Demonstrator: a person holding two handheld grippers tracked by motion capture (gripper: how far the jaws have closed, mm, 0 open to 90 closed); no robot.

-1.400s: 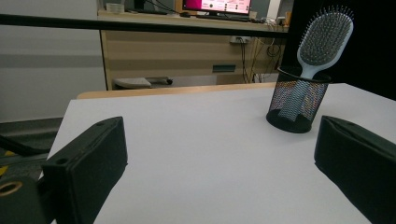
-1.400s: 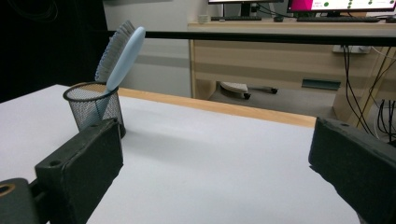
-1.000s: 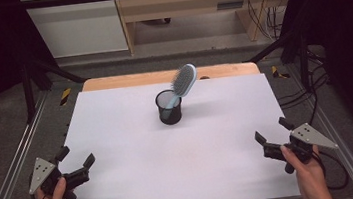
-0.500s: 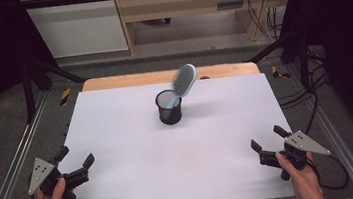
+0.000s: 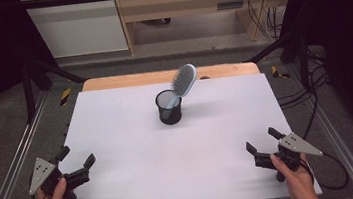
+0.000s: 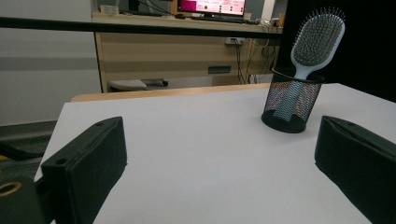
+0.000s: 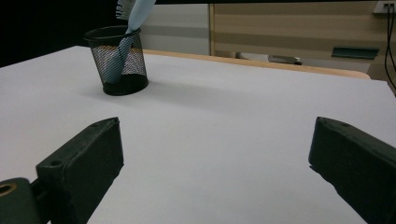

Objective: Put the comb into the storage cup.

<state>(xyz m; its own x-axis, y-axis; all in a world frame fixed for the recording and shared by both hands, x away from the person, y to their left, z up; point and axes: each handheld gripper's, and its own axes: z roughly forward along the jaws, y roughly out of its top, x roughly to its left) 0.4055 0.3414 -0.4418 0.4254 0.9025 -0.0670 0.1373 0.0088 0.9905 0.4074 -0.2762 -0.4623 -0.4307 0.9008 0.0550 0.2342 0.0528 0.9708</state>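
A pale blue hairbrush (image 5: 183,82) stands handle-down in a black mesh cup (image 5: 169,108), its oval bristled head leaning out over the rim toward 1 o'clock in the high view. The handle shows through the mesh, slanting to the bottom of the cup. In the left gripper view the bristle face is turned toward the camera, dark pins on a grey pad; in the right gripper view the brush shows edge-on and its head is cut off at the top.

The cup sits on the white table (image 5: 118,136) at 12 o'clock from the person, toward the far edge and well apart from both grippers. The left gripper (image 5: 77,163) rests at 8 o'clock near the table's left edge, jaws spread wide and holding nothing. The right gripper (image 5: 261,145) is at 4 o'clock, jaws likewise spread and empty. Bare white surface lies between each gripper and the cup. Beyond the far edge stand a wooden desk (image 5: 184,8) and trailing cables (image 5: 310,94)
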